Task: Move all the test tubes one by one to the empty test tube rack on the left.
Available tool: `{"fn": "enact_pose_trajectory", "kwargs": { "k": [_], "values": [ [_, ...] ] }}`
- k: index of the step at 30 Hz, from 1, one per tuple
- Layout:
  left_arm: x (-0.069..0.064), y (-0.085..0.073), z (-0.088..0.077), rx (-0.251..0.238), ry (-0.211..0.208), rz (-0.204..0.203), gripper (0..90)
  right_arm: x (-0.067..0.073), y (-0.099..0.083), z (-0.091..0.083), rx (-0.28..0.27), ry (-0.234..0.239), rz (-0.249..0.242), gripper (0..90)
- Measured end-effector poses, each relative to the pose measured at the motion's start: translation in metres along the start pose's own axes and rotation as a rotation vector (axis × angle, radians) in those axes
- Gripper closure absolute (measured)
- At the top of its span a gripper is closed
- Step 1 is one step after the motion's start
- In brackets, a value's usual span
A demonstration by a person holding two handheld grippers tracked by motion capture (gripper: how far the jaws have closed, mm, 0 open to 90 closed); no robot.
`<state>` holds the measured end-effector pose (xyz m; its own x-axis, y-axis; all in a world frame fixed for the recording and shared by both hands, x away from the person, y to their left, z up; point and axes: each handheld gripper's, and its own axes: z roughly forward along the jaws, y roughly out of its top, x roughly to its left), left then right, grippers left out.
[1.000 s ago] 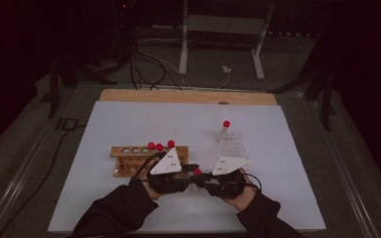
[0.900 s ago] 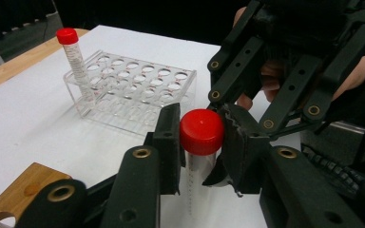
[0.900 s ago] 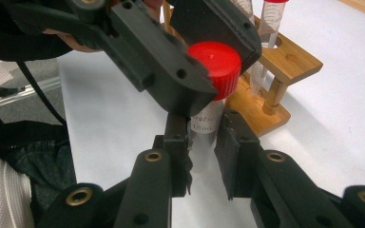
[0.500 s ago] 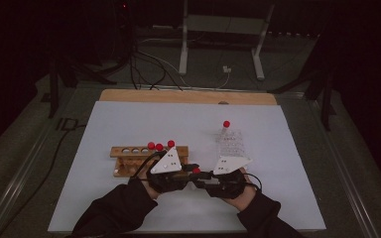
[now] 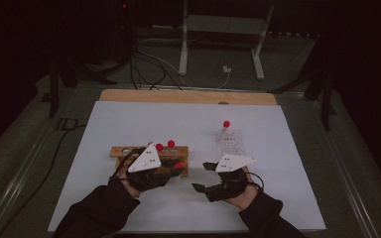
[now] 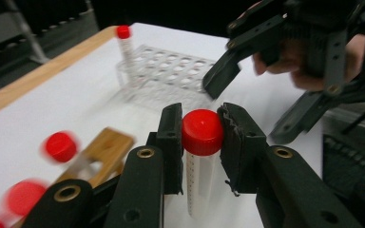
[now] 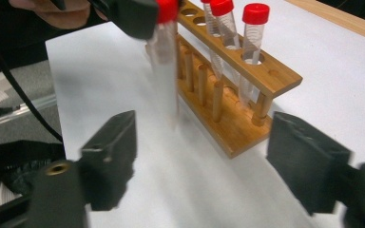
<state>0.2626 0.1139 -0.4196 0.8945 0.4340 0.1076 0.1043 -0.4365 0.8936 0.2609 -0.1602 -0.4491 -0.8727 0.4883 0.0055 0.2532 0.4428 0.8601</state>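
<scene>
Gripping the red-capped test tube (image 6: 200, 156) just under its cap, left tongs (image 6: 200, 142) should carry it upright toward the clear rack (image 6: 171, 71); right tongs (image 7: 202, 156), just opened, hang released beside the wooden rack (image 7: 237, 76).

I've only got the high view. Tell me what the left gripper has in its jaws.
Observer: The left gripper is shut on a tube, with the pads at its red cap and the tube hanging upright.
Operator: Check the right gripper too.
Observer: The right gripper has just been opening. Its jaws stand wide apart with nothing between them.
Operator: Report on the clear rack.
Observer: The clear rack holds a lone tube with a red cap at a far corner. The other holes I can see look empty.
</scene>
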Motion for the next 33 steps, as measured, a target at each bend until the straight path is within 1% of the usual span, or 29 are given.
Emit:
{"fn": "enact_pose_trajectory", "kwargs": {
  "k": [5, 6, 7, 9, 10, 13, 15, 19, 21, 22, 23, 28, 31, 32, 33],
  "values": [
    [0.010, -0.005, -0.020, 0.000, 0.061, -0.016, 72.0, -0.002, 0.000, -0.002, -0.024, -0.008, 0.029, 10.1],
    [0.011, -0.006, -0.023, 0.001, 0.068, -0.018, 72.0, -0.003, 0.001, -0.002, -0.026, -0.009, 0.034, 8.6],
    [0.013, -0.006, -0.027, -0.002, 0.081, -0.019, 72.0, -0.003, 0.001, -0.002, -0.027, -0.001, 0.035, 4.6],
    [0.017, -0.008, -0.034, -0.006, 0.102, -0.026, 72.0, -0.004, 0.001, -0.003, -0.034, 0.012, 0.037, 2.1],
    [0.018, -0.008, -0.037, -0.006, 0.117, -0.024, 72.0, -0.005, 0.000, -0.004, -0.038, 0.025, 0.041, 1.5],
    [0.024, -0.010, -0.045, -0.014, 0.147, -0.037, 71.9, -0.006, 0.000, -0.005, -0.049, 0.012, 0.044, 1.4],
    [0.028, -0.010, -0.050, -0.016, 0.166, -0.040, 71.9, -0.007, 0.001, -0.006, -0.054, 0.025, 0.048, 0.0],
    [0.035, -0.009, -0.059, -0.026, 0.201, -0.050, 71.9, -0.007, 0.000, -0.007, -0.054, 0.018, 0.047, 0.0],
    [0.039, -0.008, -0.063, -0.034, 0.224, -0.049, 72.0, -0.008, 0.000, -0.007, -0.057, 0.021, 0.049, 0.0],
    [0.040, -0.007, -0.064, -0.037, 0.228, -0.050, 72.0, -0.008, 0.000, -0.007, -0.057, 0.018, 0.046, 0.0],
    [0.043, -0.006, -0.065, -0.044, 0.243, -0.049, 71.9, -0.008, 0.000, -0.007, -0.057, 0.020, 0.045, 0.0],
    [0.052, -0.003, -0.068, -0.064, 0.283, -0.055, 72.0, -0.008, 0.000, -0.007, -0.054, 0.019, 0.046, 0.0],
    [0.059, -0.003, -0.067, -0.081, 0.308, -0.066, 72.0, -0.008, 0.000, -0.007, -0.058, 0.018, 0.046, 0.0],
    [0.061, -0.003, -0.065, -0.084, 0.306, -0.076, 72.0, -0.008, 0.000, -0.007, -0.061, 0.018, 0.047, 0.0],
    [0.062, -0.004, -0.064, -0.087, 0.313, -0.078, 72.0, -0.009, 0.000, -0.008, -0.062, 0.018, 0.049, 0.0]
  ]
}}
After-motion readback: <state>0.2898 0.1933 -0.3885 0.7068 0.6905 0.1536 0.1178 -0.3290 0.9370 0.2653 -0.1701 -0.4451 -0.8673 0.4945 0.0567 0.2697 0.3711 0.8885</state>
